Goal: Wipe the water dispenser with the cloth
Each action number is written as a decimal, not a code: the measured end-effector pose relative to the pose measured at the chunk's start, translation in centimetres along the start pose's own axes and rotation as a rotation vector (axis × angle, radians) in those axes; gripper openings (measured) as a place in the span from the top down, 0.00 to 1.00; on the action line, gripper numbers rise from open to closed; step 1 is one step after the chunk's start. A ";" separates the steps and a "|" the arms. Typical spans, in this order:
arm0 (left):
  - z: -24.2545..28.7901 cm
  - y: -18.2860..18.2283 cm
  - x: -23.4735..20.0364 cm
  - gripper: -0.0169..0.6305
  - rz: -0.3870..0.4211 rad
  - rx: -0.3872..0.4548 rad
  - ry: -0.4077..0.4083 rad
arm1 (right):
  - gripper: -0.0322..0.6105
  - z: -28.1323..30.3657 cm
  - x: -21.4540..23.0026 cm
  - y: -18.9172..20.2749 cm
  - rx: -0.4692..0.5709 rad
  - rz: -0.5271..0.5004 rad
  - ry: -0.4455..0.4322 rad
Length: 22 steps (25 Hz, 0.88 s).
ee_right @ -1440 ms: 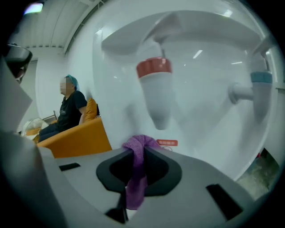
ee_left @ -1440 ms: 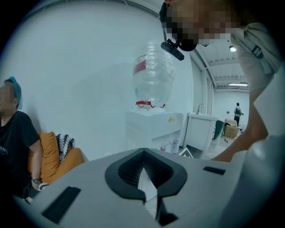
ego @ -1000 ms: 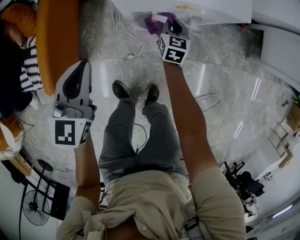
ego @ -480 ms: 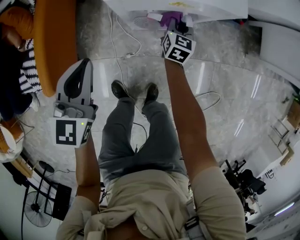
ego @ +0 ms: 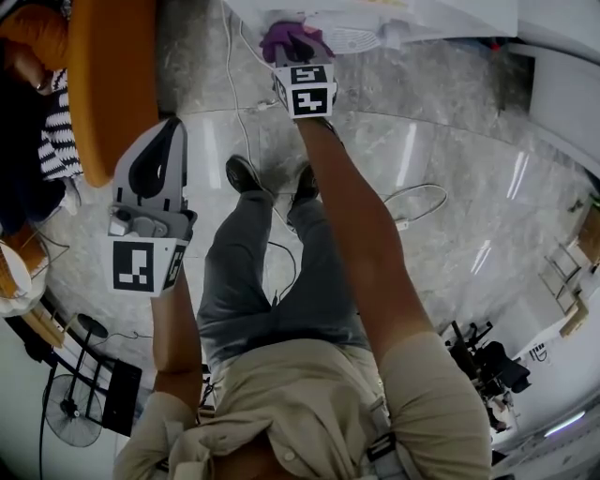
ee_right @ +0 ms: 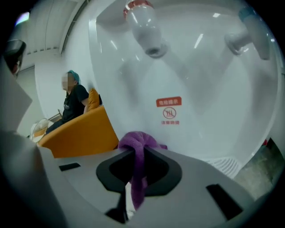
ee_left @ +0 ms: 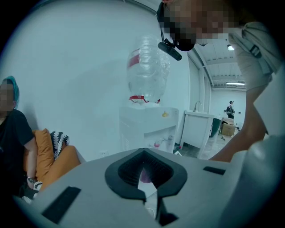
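The white water dispenser [ego: 394, 17] runs along the top of the head view; in the left gripper view it [ee_left: 149, 129] stands against the wall with an upturned bottle [ee_left: 147, 71] on top. My right gripper [ego: 296, 54] is shut on a purple cloth [ego: 289, 39] and holds it at the dispenser's front. In the right gripper view the cloth [ee_right: 136, 144] bunches out between the jaws, close to the dispenser's recessed front [ee_right: 191, 84], below the red tap [ee_right: 143, 24] and the blue tap [ee_right: 250, 31]. My left gripper [ego: 157, 136] hangs shut and empty at the left, away from the dispenser.
An orange sofa [ego: 112, 75] stands at the left with a seated person [ee_right: 73, 100] on it. A white cable [ego: 239, 80] trails over the marble floor. The drip grille [ee_right: 228, 165] lies to the cloth's right. A fan [ego: 70, 408] is at the lower left.
My right gripper has slid to the left along the dispenser's front with the purple cloth still in it. The left gripper has stayed where it was.
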<state>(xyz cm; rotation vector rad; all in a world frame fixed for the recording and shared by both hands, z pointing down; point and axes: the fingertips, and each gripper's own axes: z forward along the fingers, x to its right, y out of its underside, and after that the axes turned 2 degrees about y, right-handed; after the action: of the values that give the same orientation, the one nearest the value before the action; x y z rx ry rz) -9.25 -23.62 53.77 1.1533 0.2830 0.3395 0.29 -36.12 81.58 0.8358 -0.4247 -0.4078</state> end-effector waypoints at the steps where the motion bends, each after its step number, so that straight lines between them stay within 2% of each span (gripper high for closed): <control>1: 0.0 0.1 0.1 0.95 0.001 -0.002 0.002 | 0.89 0.0 0.8 0.6 -0.012 -0.008 0.021; 3: 0.2 0.0 0.1 0.95 0.003 -0.003 0.004 | 0.89 -0.5 3.6 1.7 -0.044 -0.007 0.092; 10: 1.0 0.1 0.7 0.95 0.008 0.000 0.020 | 0.89 -6.8 17.8 6.5 -0.116 0.100 0.448; 12: 1.3 0.2 0.9 0.95 0.010 -0.004 0.027 | 0.89 -8.0 20.0 7.4 -0.122 0.136 0.500; 14: 1.6 0.3 1.1 0.95 0.012 -0.006 0.033 | 0.89 -7.9 20.1 7.5 -0.119 0.139 0.495; 17: 1.9 0.4 1.4 0.95 0.017 -0.010 0.041 | 0.89 -6.1 16.9 6.7 -0.104 0.108 0.427; 22: 2.4 0.0 1.9 0.95 0.027 -0.015 0.046 | 0.89 -2.1 7.9 4.9 -0.088 0.041 0.231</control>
<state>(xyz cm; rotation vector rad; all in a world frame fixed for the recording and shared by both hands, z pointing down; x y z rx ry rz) -6.55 -24.89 54.64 1.1365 0.3050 0.3918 8.88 -35.78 85.71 0.7774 -0.2081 -0.2855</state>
